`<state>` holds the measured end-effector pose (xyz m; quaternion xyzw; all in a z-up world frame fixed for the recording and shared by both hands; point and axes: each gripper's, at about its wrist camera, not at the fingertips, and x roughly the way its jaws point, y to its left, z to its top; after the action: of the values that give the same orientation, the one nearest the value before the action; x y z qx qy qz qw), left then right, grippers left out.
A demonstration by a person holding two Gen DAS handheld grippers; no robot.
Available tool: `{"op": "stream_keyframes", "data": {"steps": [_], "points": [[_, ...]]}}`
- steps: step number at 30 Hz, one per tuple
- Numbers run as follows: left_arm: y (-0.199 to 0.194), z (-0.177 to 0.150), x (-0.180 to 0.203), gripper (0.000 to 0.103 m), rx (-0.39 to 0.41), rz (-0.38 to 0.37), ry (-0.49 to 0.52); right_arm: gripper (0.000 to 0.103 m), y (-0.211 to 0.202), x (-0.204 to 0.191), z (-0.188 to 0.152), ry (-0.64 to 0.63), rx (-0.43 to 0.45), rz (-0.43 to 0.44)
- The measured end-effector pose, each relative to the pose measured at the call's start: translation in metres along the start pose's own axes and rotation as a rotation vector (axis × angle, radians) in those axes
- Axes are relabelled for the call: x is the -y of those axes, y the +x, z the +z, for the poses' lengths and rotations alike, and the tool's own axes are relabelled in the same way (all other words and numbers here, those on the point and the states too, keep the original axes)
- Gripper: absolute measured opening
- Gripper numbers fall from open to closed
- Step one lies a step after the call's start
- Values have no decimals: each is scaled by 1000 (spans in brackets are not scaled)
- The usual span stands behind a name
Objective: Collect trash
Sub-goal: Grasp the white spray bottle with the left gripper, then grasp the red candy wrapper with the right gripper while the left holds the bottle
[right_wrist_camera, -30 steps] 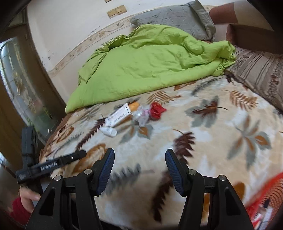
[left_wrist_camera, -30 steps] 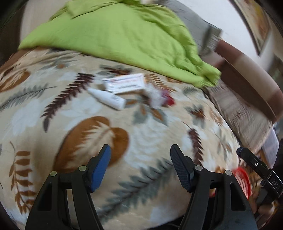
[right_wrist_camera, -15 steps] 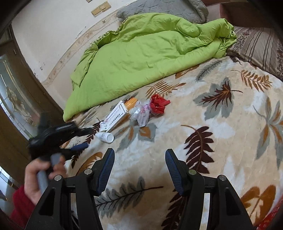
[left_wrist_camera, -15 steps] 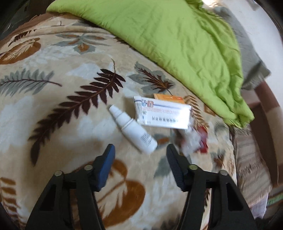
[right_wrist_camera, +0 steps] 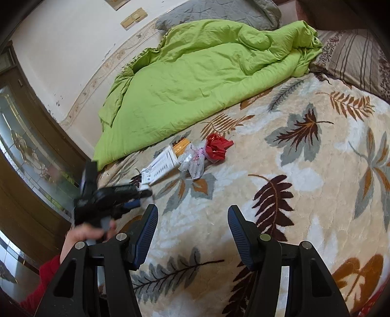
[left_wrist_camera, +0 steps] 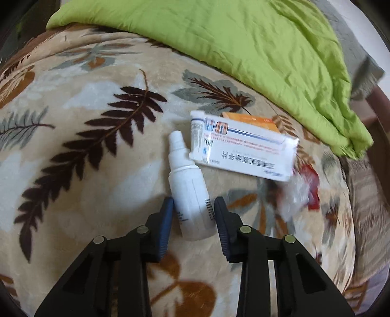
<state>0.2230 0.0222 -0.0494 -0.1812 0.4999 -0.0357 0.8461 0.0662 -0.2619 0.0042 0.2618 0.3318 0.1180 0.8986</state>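
Observation:
A white dropper bottle (left_wrist_camera: 187, 190) lies on the leaf-patterned blanket (left_wrist_camera: 85, 170). My left gripper (left_wrist_camera: 193, 207) is closed in on the bottle's lower body, one blue pad against each side. Just beyond lie a white medicine box (left_wrist_camera: 243, 151), an orange box (left_wrist_camera: 251, 120), a clear plastic wrapper (left_wrist_camera: 292, 195) and a red wrapper (left_wrist_camera: 313, 185). In the right wrist view the red wrapper (right_wrist_camera: 215, 148), plastic wrapper (right_wrist_camera: 192, 163) and white box (right_wrist_camera: 160, 168) lie mid-bed. My right gripper (right_wrist_camera: 192, 214) hovers open and empty nearer the bed's front. The left gripper (right_wrist_camera: 143, 195) hides the bottle there.
A crumpled green quilt (right_wrist_camera: 195, 73) covers the far half of the bed, with a grey pillow (right_wrist_camera: 219, 12) and a striped pillow (right_wrist_camera: 353, 56) behind it. A hand (right_wrist_camera: 85, 234) in a red sleeve holds the left gripper. A wooden door with glass (right_wrist_camera: 29, 158) stands at left.
My left gripper moved forward and down to the bottle and its jaws narrowed around it. My right gripper drifted slightly closer over the blanket and stayed open.

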Motion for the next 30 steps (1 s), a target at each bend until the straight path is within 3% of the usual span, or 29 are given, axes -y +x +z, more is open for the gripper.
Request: {"op": "stream_keyframes", "data": {"steps": [5, 13, 21, 22, 25, 30], "points": [[-28, -30, -9, 32, 26, 4, 81, 64, 18, 8, 11, 54, -50, -5], [-49, -44, 3, 31, 189, 5, 182, 64, 88, 11, 74, 133, -59, -30], [-37, -46, 8, 30, 184, 6, 237, 61, 163, 19, 91, 194, -88, -83], [-36, -46, 9, 30, 186, 8, 245, 58, 170, 20, 88, 188, -102, -85], [-34, -45, 12, 30, 190, 7, 257, 33, 179, 21, 84, 169, -141, -86], [-30, -43, 19, 30, 195, 10, 273, 22, 166, 22, 80, 132, -130, -78]]}}
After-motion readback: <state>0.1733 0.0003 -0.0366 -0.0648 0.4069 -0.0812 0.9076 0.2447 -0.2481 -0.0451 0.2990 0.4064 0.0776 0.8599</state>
